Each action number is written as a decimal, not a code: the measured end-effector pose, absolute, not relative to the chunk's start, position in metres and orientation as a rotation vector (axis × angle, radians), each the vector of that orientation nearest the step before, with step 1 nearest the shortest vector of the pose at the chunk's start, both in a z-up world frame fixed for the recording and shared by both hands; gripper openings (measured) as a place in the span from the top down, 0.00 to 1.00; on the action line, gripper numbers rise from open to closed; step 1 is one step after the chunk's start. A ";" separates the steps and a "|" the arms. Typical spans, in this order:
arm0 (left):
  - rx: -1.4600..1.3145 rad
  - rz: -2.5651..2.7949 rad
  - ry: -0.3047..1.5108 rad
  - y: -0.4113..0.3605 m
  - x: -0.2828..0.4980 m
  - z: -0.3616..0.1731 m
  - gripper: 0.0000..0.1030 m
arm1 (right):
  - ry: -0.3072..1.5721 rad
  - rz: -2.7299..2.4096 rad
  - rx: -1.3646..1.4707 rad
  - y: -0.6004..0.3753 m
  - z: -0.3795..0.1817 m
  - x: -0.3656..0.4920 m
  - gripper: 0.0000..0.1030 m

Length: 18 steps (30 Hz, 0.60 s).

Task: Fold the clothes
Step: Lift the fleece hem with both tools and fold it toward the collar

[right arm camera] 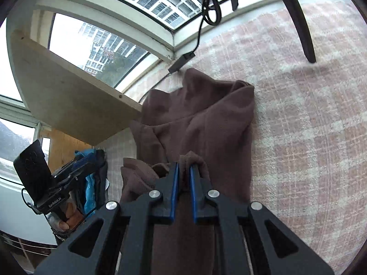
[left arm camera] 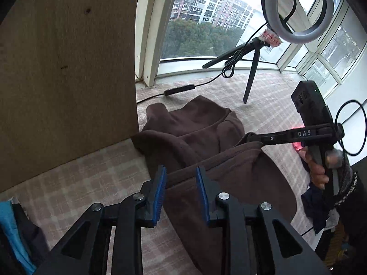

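Left wrist view: left gripper (left arm camera: 181, 178), black frame with blue pads, jaws apart, edge of the brown fleece garment (left arm camera: 206, 137) running across the gap between them, pads not pressing on it as far as visible. The garment lies rumpled on a pink-and-cream checked blanket (left arm camera: 96, 171), one end bunched against a tan wooden board (left arm camera: 64, 68) that stands upright at left. Right gripper (left arm camera: 248, 136) comes in from the right side, held by a hand (left arm camera: 317, 167) in a dark sleeve, its tips closed on a fold of the brown fleece. Behind: a ring light (left arm camera: 298, 9) on a black tripod (left arm camera: 250, 68), black cable with an inline box (left arm camera: 179, 89) on the blanket, curved window (left arm camera: 201, 23) with apartment blocks outside. Blue and dark clothes (left arm camera: 13, 233) at lower left edge; dark cloth (left arm camera: 316, 208) under the right hand. Right wrist view: right gripper (right arm camera: 183, 171) jaws nearly together, clamped on a bunched fold of the brown fleece garment (right arm camera: 206, 119), which spreads from the jaws toward the window and touches the corner of the wooden board (right arm camera: 68, 96). Checked blanket (right arm camera: 309, 126) to the right, one tripod leg (right arm camera: 300, 23) planted on it, cable box (right arm camera: 181, 62) just beside the garment's far end. Left gripper's body (right arm camera: 59, 183) shows at lower left in a hand (right arm camera: 68, 217), its tips not clear here; blue clothes pile (right arm camera: 91, 183) behind it.
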<state>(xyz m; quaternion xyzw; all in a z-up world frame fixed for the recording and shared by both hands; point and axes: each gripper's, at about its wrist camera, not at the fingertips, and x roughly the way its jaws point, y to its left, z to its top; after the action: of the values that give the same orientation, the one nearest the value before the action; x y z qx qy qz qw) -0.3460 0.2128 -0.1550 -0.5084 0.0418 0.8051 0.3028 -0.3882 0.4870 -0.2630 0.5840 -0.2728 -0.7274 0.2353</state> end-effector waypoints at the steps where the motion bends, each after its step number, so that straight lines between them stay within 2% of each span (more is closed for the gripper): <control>1: -1.359 2.129 0.124 0.212 -0.341 -0.164 0.74 | -0.766 -1.998 1.588 0.494 -0.262 -0.386 0.81; 2: -1.370 2.124 0.137 0.210 -0.335 -0.172 0.72 | -0.784 -2.001 1.574 0.501 -0.261 -0.383 0.76; 4: -1.396 2.100 0.136 0.208 -0.325 -0.188 0.64 | -0.819 -2.015 1.518 0.517 -0.254 -0.375 0.49; 5: -1.414 2.074 0.114 0.207 -0.322 -0.194 0.61 | -0.846 -2.007 1.487 0.526 -0.250 -0.370 0.46; 7: -1.439 2.046 0.111 0.211 -0.319 -0.205 0.58 | -0.905 -1.985 1.425 0.541 -0.246 -0.359 0.45; 9: -1.455 2.045 0.129 0.217 -0.317 -0.214 0.53 | -0.882 -2.008 1.403 0.544 -0.243 -0.348 0.43; 13: -1.498 2.079 0.135 0.218 -0.322 -0.221 0.42 | -0.604 -2.070 1.458 0.513 -0.248 -0.342 0.43; 16: -1.513 2.105 0.058 0.204 -0.322 -0.215 0.41 | -0.529 -2.003 1.455 0.485 -0.260 -0.347 0.43; 18: -1.515 2.096 -0.008 0.194 -0.322 -0.215 0.33 | -0.483 -1.998 1.450 0.473 -0.265 -0.350 0.43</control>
<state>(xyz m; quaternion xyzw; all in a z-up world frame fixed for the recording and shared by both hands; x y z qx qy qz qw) -0.3222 0.1943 -0.2147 -0.5632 -0.0031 0.7794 0.2742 -0.3499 0.4727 -0.2653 0.5484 -0.1828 -0.7556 0.3080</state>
